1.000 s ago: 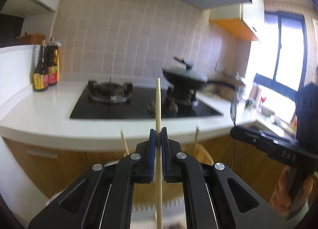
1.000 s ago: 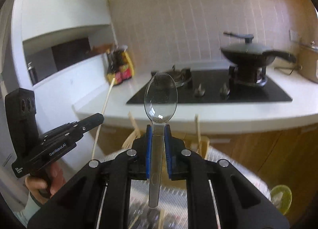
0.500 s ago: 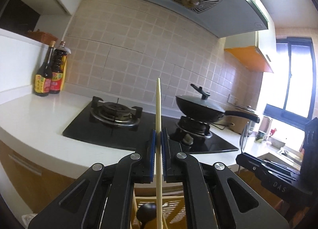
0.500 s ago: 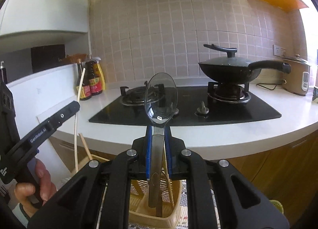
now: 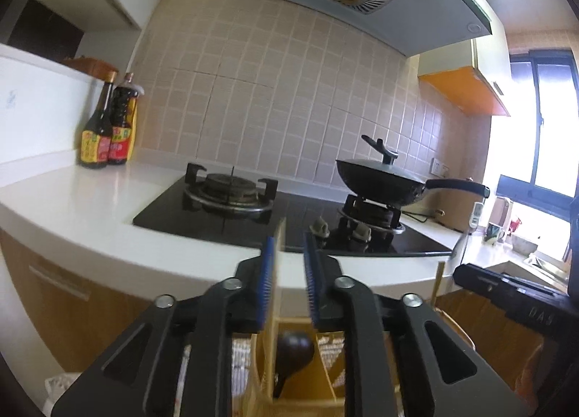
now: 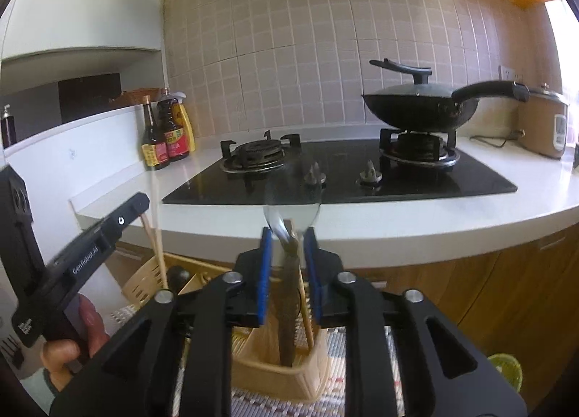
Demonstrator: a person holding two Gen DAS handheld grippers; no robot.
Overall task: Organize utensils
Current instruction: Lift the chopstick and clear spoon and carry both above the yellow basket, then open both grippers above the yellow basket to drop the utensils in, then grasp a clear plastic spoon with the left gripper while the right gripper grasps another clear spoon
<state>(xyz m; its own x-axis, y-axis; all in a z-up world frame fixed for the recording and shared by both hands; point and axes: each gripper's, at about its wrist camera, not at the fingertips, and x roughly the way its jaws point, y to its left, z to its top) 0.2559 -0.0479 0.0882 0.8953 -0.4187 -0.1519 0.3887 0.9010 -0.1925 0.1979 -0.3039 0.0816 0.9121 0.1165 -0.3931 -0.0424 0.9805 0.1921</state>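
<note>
My left gripper [image 5: 287,265] is open. A pale wooden chopstick [image 5: 278,254] stands loose against its left pad, its lower end in the yellow utensil holder [image 5: 325,380] below, where a dark ladle [image 5: 291,348] also rests. My right gripper [image 6: 287,254] is open. A metal spoon [image 6: 289,272] stands blurred between its pads, its handle down in the yellow holder [image 6: 282,373]. The left gripper also shows in the right wrist view [image 6: 139,205], with chopsticks [image 6: 155,236] beside it.
A white counter [image 6: 398,214] with a black gas hob [image 6: 362,174] runs ahead. A black lidded wok [image 6: 419,105] sits on the right burner. Sauce bottles [image 6: 164,134] stand at the left, a rice cooker [image 6: 546,127] at the right. A woven mat [image 6: 347,380] lies under the holder.
Both grippers have opened. The chopstick and the spoon have slid down from the pads into the holder. Both cameras have tilted up a little and moved closer to the counter.
</note>
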